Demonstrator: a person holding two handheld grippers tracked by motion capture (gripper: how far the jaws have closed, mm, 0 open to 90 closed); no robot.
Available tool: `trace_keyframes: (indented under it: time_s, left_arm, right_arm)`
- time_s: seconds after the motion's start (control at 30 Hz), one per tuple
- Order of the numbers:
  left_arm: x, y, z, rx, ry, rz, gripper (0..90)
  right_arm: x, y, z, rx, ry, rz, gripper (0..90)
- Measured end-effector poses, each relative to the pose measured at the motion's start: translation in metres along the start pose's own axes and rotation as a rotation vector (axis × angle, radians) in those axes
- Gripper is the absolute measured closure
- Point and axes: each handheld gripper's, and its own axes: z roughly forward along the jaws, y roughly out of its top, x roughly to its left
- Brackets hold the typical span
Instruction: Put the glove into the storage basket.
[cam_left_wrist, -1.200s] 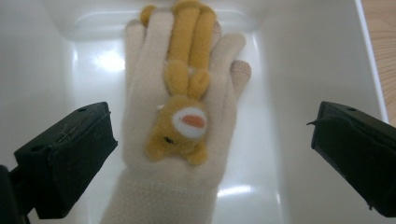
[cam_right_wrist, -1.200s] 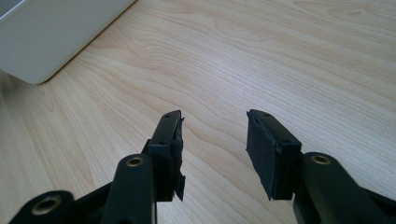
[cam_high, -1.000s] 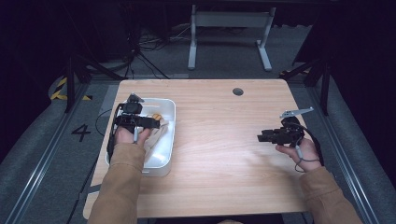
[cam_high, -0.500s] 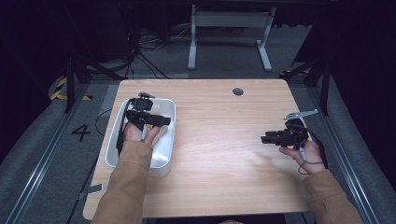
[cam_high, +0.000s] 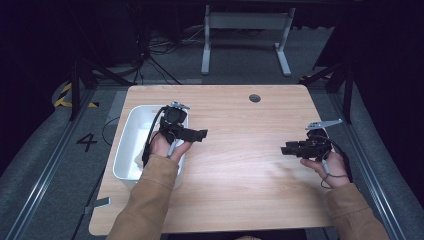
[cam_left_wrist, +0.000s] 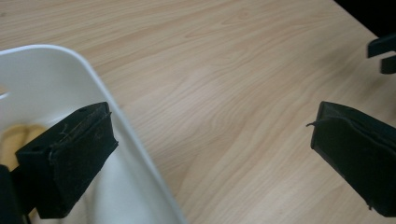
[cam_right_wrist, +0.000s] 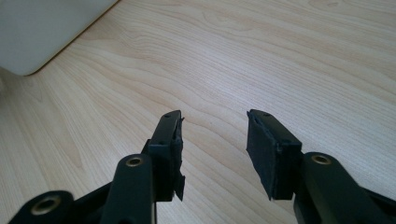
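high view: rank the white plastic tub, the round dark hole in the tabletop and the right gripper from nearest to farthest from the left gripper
1. White plastic tub: the left gripper reaches out just past its right rim.
2. Round dark hole in the tabletop: farther back, to the right.
3. Right gripper: across the table, on the right side.

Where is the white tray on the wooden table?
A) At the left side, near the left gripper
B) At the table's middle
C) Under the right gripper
A: the white tray lies at the table's left edge, with the left gripper over its right rim.
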Motion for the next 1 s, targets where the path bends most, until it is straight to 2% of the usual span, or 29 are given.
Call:
trace_keyframes:
  time_s: [0.23, 0.3, 0.43, 0.53, 0.67, 0.77, 0.87, 0.9, 0.93, 1.0]
  left_arm:
    - [-0.019, -0.005, 0.009, -0.051, -0.090, 0.049, 0.9]
    - [-0.025, -0.007, 0.011, -0.075, -0.137, 0.053, 1.8]
    - [-0.035, -0.010, 0.017, -0.085, -0.172, 0.078, 2.9]
    - [-0.045, -0.013, 0.021, -0.093, -0.185, 0.116, 2.9]
    - [-0.058, -0.019, 0.022, -0.082, -0.170, 0.185, 5.5]
    - [-0.069, -0.025, 0.024, -0.090, -0.209, 0.220, 5.5]
    - [-0.077, -0.027, 0.028, -0.066, -0.238, 0.269, 5.3]
    - [-0.078, -0.028, 0.029, -0.071, -0.248, 0.270, 5.3]
    - [-0.078, -0.029, 0.031, -0.056, -0.260, 0.273, 5.7]
    - [-0.079, -0.033, 0.036, -0.041, -0.253, 0.297, 6.0]
  right_arm:
    - [0.002, 0.000, 0.002, 0.000, 0.003, -0.034, 56.3]
    - [0.002, 0.000, 0.003, 0.000, 0.003, -0.045, 56.9]
    - [0.003, -0.001, 0.004, -0.001, 0.007, -0.054, 56.8]
    - [0.002, 0.000, 0.003, -0.005, 0.011, -0.057, 56.8]
    - [0.002, -0.001, 0.003, -0.010, 0.015, -0.043, 56.3]
    - [0.003, -0.002, 0.002, -0.009, 0.016, -0.044, 56.2]
    - [0.004, -0.002, 0.003, -0.013, 0.013, -0.048, 56.2]
    - [0.005, -0.001, 0.004, -0.012, 0.015, -0.052, 56.2]
    - [0.005, -0.001, 0.004, -0.012, 0.014, -0.058, 56.2]
    - [0.006, -0.001, 0.005, -0.008, 0.017, -0.063, 56.1]
